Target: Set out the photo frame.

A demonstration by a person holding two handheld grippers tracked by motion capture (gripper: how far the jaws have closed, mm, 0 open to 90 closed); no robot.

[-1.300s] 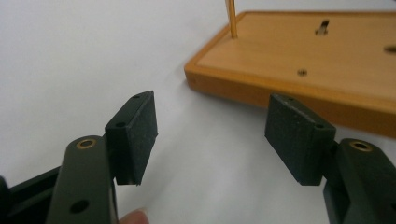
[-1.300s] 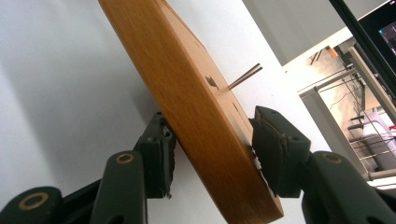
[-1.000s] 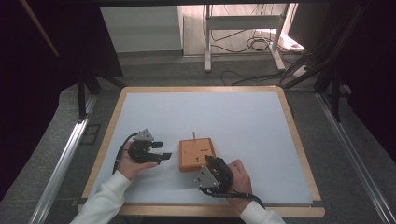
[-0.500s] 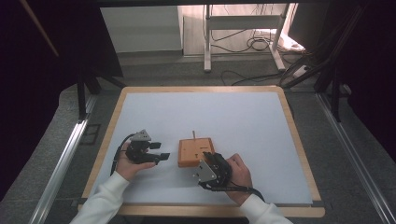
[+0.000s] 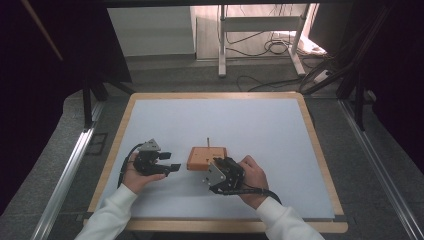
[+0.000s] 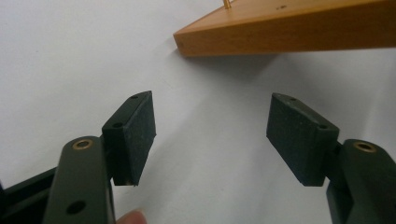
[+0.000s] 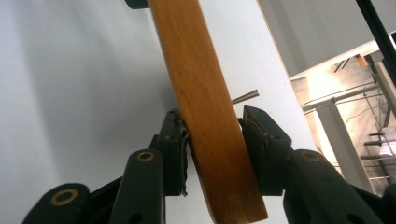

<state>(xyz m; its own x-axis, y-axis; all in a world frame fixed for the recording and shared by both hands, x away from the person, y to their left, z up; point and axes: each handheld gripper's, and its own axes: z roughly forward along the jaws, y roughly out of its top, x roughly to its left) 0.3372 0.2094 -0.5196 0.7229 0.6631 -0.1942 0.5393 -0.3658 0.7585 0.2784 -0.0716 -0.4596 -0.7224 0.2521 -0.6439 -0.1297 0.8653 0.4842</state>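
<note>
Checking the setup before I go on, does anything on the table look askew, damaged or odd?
Nothing looks damaged or spilled. The wooden block with its thin upright pin sits squarely on the white table. The right gripper is shut on the block's edge, and the left gripper is open beside it, touching nothing.

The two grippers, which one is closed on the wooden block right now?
The right gripper: its jaws clamp the wooden block edge from both sides. The left gripper hangs open, short of the block.

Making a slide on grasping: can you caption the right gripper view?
Right gripper clamps the edge of a wooden block above the white table.
</note>
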